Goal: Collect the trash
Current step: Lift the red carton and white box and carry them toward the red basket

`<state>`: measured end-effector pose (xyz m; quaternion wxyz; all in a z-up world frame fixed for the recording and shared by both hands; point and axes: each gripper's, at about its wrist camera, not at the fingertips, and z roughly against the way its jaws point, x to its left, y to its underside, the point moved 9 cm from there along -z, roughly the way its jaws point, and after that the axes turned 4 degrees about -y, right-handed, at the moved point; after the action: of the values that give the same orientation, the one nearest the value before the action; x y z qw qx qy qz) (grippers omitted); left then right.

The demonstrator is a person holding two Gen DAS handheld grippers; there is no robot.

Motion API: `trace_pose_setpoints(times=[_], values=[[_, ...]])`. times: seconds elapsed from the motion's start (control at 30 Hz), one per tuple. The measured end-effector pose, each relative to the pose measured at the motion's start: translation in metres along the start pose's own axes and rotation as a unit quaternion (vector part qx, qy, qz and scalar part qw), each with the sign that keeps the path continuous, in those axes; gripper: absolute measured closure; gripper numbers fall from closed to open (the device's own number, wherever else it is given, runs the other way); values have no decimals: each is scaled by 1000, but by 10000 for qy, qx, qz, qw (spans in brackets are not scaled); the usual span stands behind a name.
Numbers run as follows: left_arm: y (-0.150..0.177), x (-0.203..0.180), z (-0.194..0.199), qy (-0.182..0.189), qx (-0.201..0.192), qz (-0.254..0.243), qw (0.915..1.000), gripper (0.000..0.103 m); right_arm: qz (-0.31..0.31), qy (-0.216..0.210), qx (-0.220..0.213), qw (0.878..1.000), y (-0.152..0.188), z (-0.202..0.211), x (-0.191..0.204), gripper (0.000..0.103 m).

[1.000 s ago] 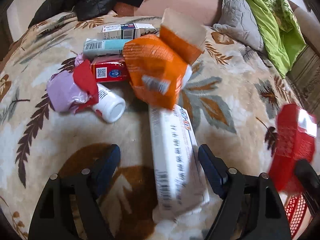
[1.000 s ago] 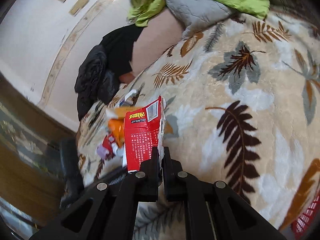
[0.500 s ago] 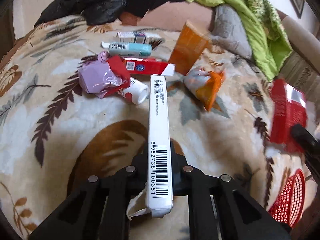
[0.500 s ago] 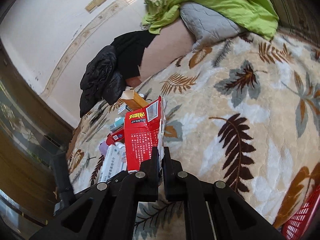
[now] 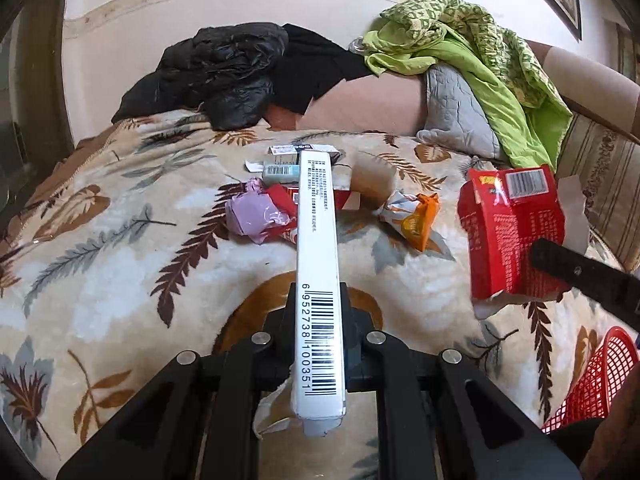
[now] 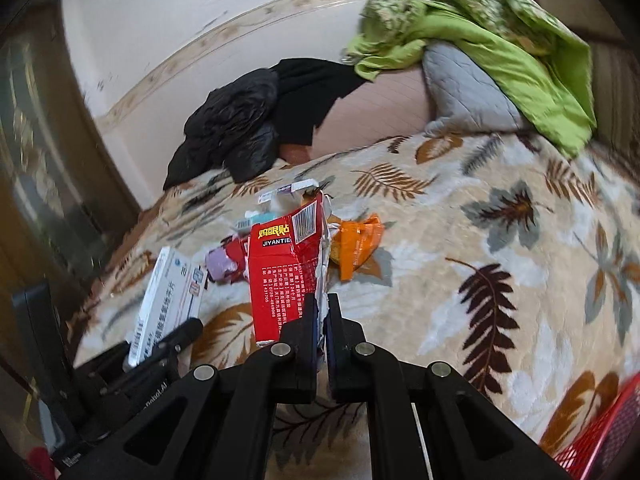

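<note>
Since a second ago, the left gripper (image 5: 320, 320) has gone from open jaws straddling the long white box (image 5: 318, 280) on the blanket to clamping it and lifting it clear; the orange packet (image 5: 416, 220) that hung in the air then now lies on the leaf-patterned blanket (image 5: 120, 240). The right gripper (image 6: 322, 316) remains clenched on the torn edge of the red carton (image 6: 284, 272), held up off the bed.

The task looks partly done at best: two pieces are in hand, but neither is in the red mesh basket (image 5: 592, 384), which sits low at the right edge. Left on the blanket are the orange packet, a crumpled purple-and-red wrapper (image 5: 256, 216), a flat red box (image 5: 344, 198) and two small boxes (image 5: 288, 160) behind it.

The white box's long axis runs straight forward along the fingers, barcode end nearest the camera, far end pointing toward the remaining pile. It is gripped near its rear end.
</note>
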<state>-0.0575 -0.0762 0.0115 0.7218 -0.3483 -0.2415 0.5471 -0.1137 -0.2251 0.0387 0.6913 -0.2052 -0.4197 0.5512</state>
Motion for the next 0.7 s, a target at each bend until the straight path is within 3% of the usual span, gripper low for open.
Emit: trace_pose_setpoints(times=[0.37,0.7], values=[[4,4,-10,15,127,104,9999,89,586,375,88,9975,2,-14,9,99],[5,-1,-11,-91,105,-103,9998,89,441,353,48,9984,-1,-17,6,99]])
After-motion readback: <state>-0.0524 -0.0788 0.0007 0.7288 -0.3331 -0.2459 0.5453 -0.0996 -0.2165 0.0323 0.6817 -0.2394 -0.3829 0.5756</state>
